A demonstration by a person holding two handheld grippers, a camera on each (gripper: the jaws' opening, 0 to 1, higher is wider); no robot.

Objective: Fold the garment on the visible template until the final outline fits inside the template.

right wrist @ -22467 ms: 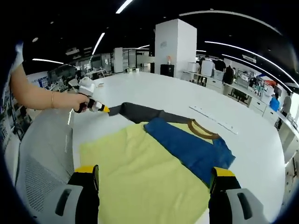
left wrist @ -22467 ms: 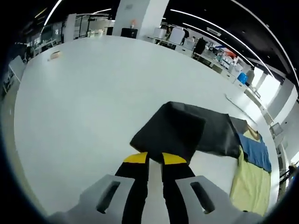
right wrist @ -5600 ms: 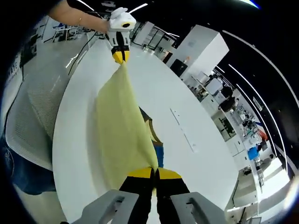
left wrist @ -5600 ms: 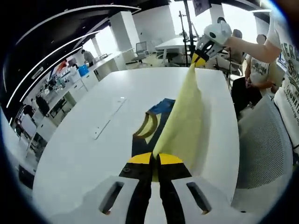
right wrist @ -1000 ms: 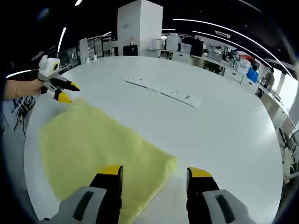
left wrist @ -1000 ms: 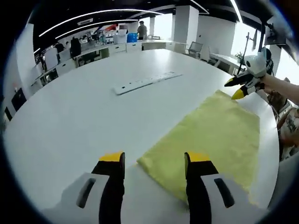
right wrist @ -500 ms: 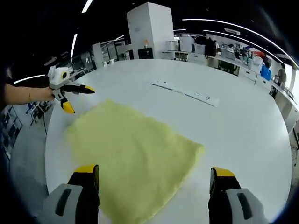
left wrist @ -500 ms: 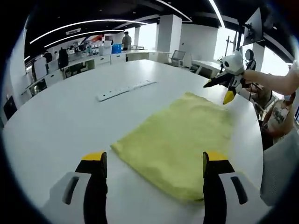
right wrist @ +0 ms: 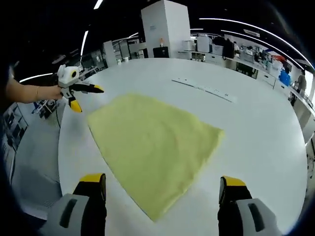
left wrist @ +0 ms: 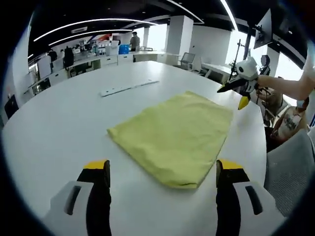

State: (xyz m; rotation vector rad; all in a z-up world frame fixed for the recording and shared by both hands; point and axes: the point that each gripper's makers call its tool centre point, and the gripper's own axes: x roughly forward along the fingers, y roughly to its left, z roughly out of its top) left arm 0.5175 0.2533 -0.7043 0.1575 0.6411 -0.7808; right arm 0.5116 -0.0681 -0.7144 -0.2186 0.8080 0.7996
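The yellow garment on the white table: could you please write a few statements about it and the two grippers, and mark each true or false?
1. The yellow garment lies flat on the white table. True.
2. The left gripper is clamped on the garment. False: its jaws stand wide open, holding nothing.
3. The right gripper is open. True.
4. A blue panel shows on the garment. False: only yellow cloth shows.
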